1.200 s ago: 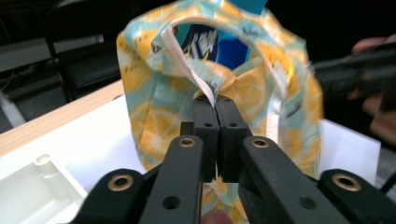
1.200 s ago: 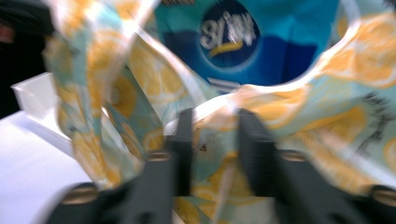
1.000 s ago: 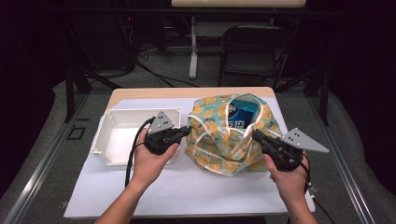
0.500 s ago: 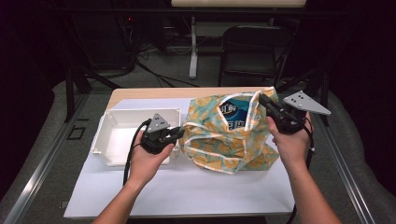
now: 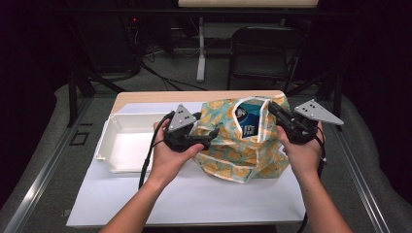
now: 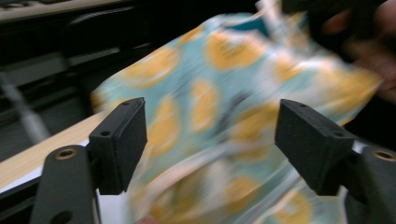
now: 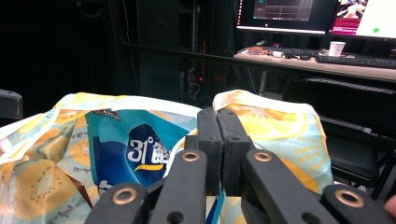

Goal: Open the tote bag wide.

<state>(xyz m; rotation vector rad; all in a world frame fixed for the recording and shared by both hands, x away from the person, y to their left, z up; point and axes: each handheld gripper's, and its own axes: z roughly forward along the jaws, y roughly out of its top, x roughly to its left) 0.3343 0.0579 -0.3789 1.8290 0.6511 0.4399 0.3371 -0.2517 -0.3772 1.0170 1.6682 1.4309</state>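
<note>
A cloth bag (image 5: 233, 153) printed with yellow fruit on teal sits mid-table, its mouth held up and open. Inside it stands a blue packet (image 5: 248, 122) with white print, which the right gripper view shows as the blue packet (image 7: 140, 154). My right gripper (image 5: 273, 109) is shut on the bag's right rim and holds it up; in its own view the right gripper (image 7: 218, 119) pinches the rim (image 7: 261, 116). My left gripper (image 5: 212, 137) is at the bag's left side. Its jaws have just been opening: the left gripper (image 6: 210, 140) stands wide, with blurred bag cloth (image 6: 219, 93) beyond, untouched by the pads.
A white rectangular tray (image 5: 108, 154) lies left of the bag on a white mat (image 5: 194, 199) covering the wooden table (image 5: 160, 96). A black chair (image 5: 262, 53) and cables stand beyond the far edge. A desk with monitors (image 7: 299, 14) is in the background.
My left gripper let go of the bag's left edge, opened and rose slightly. My right gripper carried the right rim up and toward the back, pulling the mouth open.
</note>
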